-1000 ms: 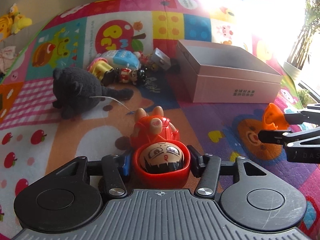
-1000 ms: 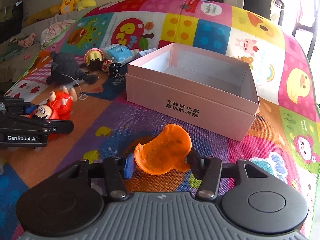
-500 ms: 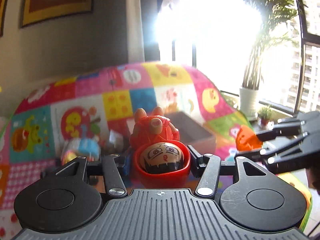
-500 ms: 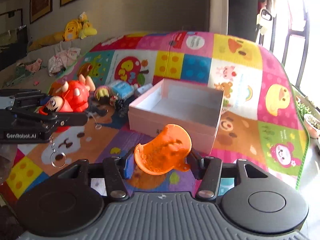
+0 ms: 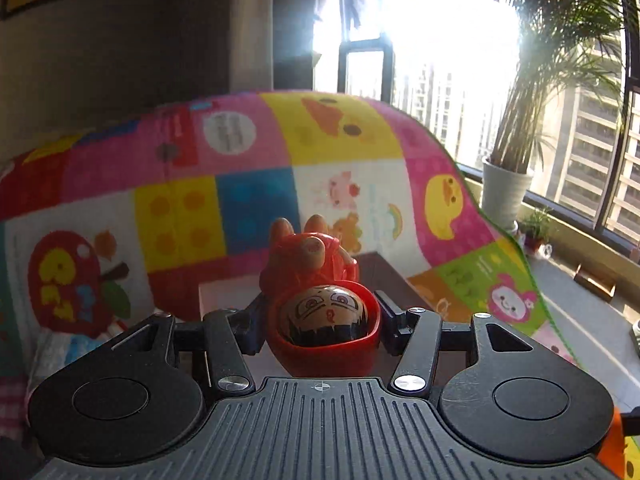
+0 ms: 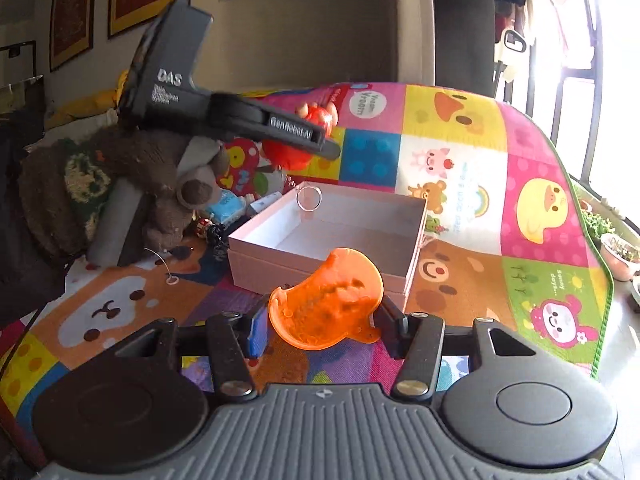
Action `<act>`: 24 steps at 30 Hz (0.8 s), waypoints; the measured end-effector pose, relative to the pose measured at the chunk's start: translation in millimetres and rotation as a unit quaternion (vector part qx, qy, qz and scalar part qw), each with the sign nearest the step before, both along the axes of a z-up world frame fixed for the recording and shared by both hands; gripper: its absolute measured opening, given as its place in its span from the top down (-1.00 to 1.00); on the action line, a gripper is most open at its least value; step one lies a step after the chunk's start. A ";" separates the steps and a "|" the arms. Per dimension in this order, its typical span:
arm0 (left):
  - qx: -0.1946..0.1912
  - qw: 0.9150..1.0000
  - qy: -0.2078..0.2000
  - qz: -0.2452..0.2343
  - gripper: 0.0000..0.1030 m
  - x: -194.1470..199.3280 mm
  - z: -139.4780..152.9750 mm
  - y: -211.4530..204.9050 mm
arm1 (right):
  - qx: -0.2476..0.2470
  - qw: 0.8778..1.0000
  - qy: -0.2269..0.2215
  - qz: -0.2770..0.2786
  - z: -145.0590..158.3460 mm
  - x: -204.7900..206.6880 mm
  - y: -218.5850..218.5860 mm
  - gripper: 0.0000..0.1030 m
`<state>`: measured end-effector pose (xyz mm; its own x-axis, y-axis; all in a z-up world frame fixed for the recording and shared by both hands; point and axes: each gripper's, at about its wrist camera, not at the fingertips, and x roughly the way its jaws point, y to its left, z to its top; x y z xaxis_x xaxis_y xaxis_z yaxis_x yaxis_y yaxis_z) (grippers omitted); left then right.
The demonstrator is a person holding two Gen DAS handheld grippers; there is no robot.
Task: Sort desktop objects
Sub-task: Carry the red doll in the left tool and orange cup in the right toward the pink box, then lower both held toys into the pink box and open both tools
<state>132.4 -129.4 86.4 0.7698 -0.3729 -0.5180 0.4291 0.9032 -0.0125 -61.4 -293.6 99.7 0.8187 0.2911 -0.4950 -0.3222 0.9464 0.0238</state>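
Red figurine [image 5: 324,312] clamped between left gripper [image 5: 320,320] fingers, held in air above pink box [image 6: 320,268]. Orange plastic piece [image 6: 326,302] pinched in right gripper [image 6: 324,324], just short of box's near wall, over play mat [image 6: 460,280].

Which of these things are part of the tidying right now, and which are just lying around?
In the job:
- red figurine, clamped in the left hand-held gripper
- orange plastic piece, clamped in the right hand-held gripper
- pink box, open and empty

Lying about:
- brown plush toy
- potted palm
- play mat
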 end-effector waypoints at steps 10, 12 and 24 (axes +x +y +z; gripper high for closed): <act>-0.047 0.999 -0.007 -0.002 -0.84 -44.7 -13.6 52.9 | -0.036 0.999 0.011 -0.011 -8.6 41.4 6.3 -0.04; -0.034 0.999 -0.008 0.011 -0.84 -55.8 -19.6 57.1 | -0.055 0.998 -0.012 -0.014 -1.7 58.5 16.0 -0.04; -0.019 0.999 0.024 0.019 -0.89 -70.7 -57.7 75.8 | -0.023 0.996 0.025 -0.077 -22.0 124.1 10.6 -0.65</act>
<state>61.7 -53.5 28.7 0.7585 -0.3646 -0.5401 0.3934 0.9170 -0.0666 62.7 -283.0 77.6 0.8255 0.1388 -0.5471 -0.1716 0.9851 -0.0090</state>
